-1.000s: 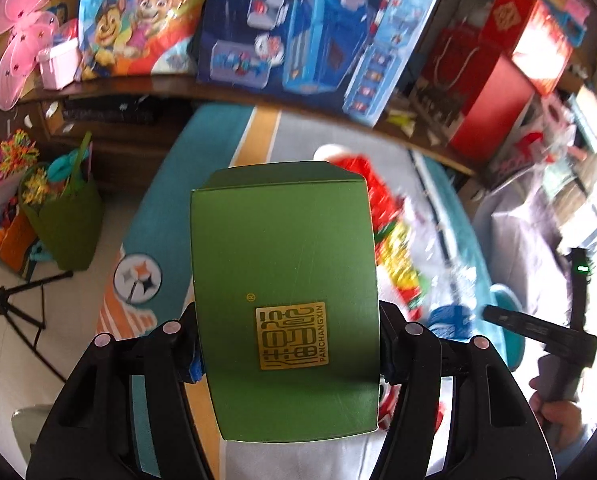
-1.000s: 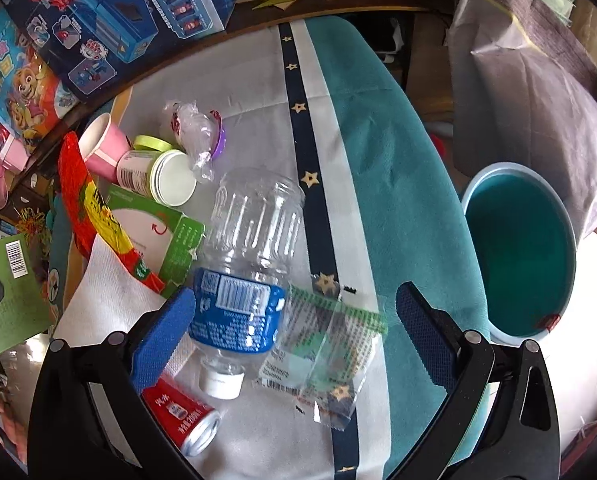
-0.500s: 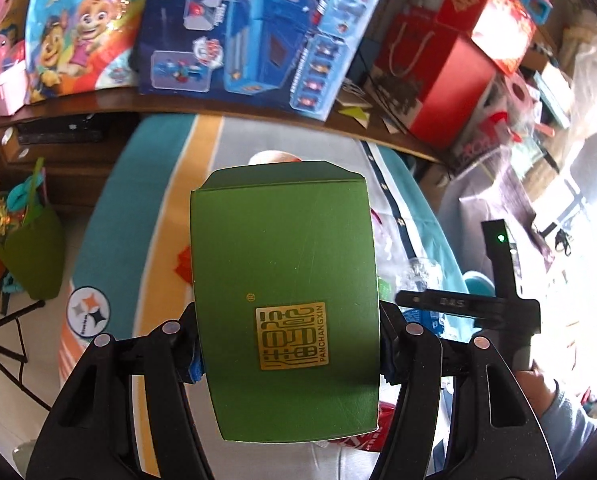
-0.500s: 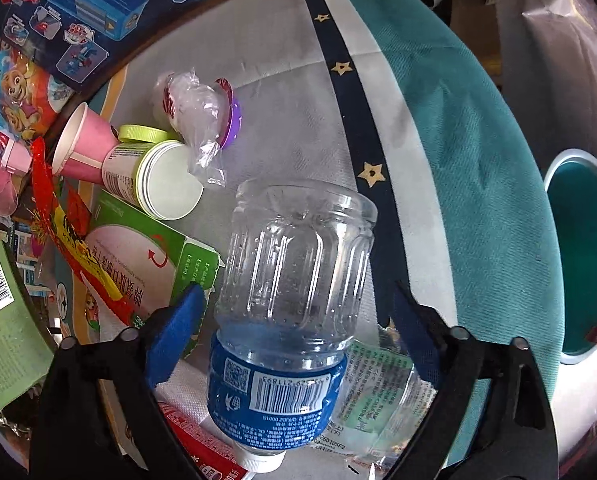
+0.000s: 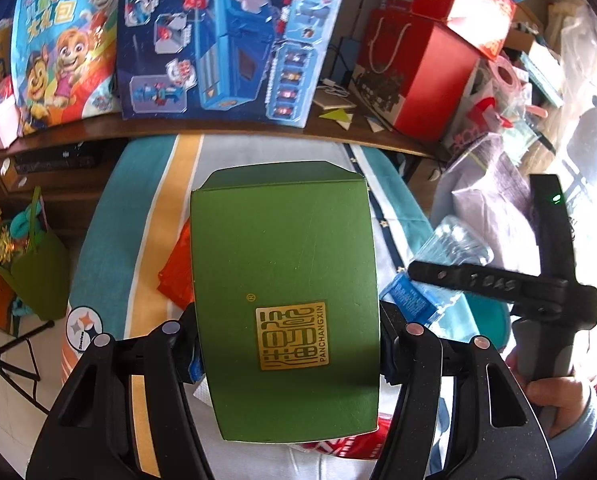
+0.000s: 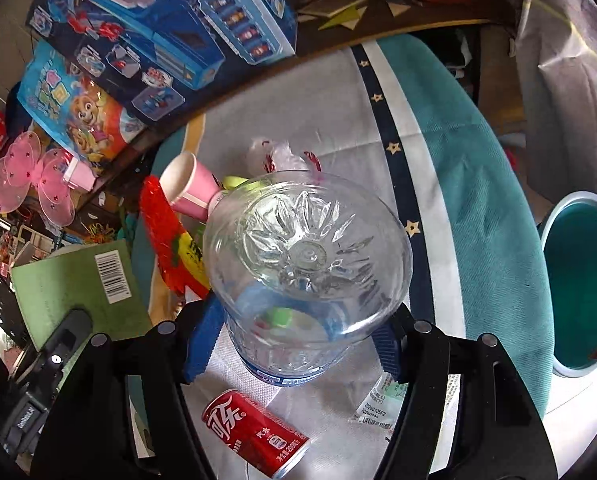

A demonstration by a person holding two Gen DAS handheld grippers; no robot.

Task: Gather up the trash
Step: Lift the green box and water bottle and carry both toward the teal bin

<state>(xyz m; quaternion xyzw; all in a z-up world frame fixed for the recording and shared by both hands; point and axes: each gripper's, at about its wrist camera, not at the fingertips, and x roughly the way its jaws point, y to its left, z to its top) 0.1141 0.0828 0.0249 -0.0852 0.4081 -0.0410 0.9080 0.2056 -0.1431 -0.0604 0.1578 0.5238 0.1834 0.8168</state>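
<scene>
A green cardboard box (image 5: 284,280) with a gold stamp fills the left wrist view, my left gripper (image 5: 286,348) shut on its sides and holding it above the table. The clear plastic water bottle (image 6: 306,256) with a blue label is lifted off the cloth, base toward the camera. My right gripper (image 6: 294,344) is closing, and its blue pads press the bottle's sides. From the left wrist view the bottle (image 5: 454,240) and the right gripper's black frame appear at the right, over the teal bin (image 5: 494,320).
On the striped tablecloth (image 6: 438,168) lie a red soda can (image 6: 254,432), a clear labelled wrapper (image 6: 382,396), a red snack wrapper (image 6: 166,232) and a pink paper cup (image 6: 190,188). The teal bin (image 6: 578,280) stands beyond the table's right edge. Toy boxes line the shelf behind.
My right gripper went from wide open around the lying bottle to closed on it and raised it, base tipped up. My left gripper swung rightward, still holding the green box.
</scene>
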